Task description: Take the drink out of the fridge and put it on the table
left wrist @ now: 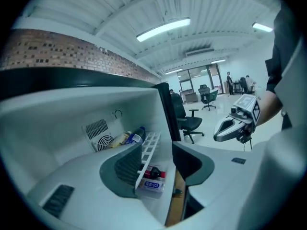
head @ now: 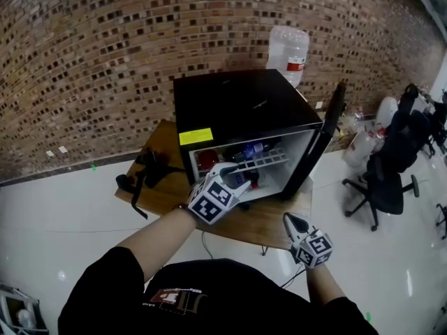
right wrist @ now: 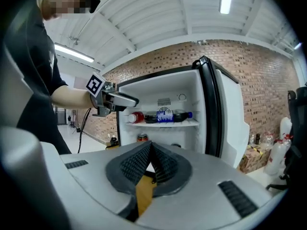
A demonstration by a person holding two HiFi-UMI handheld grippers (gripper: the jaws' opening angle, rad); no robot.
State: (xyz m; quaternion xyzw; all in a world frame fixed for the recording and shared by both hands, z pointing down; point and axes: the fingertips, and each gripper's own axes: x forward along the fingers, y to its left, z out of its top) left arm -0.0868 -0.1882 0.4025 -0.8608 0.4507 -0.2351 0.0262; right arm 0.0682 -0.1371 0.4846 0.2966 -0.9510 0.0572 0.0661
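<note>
A black mini fridge [head: 237,103] stands on a wooden table [head: 260,220] with its door [head: 323,138] swung open to the right. On its wire shelf [right wrist: 165,123] lie a red drink [right wrist: 135,117] and a dark bottle with a blue label [right wrist: 168,116]; a can [right wrist: 142,138] stands below. My left gripper [head: 236,181] is at the fridge mouth, open [left wrist: 157,150], with the shelf edge [left wrist: 148,147] seen in the gap. Beyond the gap, under the shelf, lies a red-capped bottle [left wrist: 151,174]. My right gripper [head: 290,220] hangs in front of the table, shut and empty [right wrist: 151,151].
A black clamp-like object [head: 148,170] lies on the table's left part. A large water jug [head: 288,51] stands behind the fridge by the brick wall [head: 84,61]. Office chairs [head: 383,180] stand on the right on the white floor.
</note>
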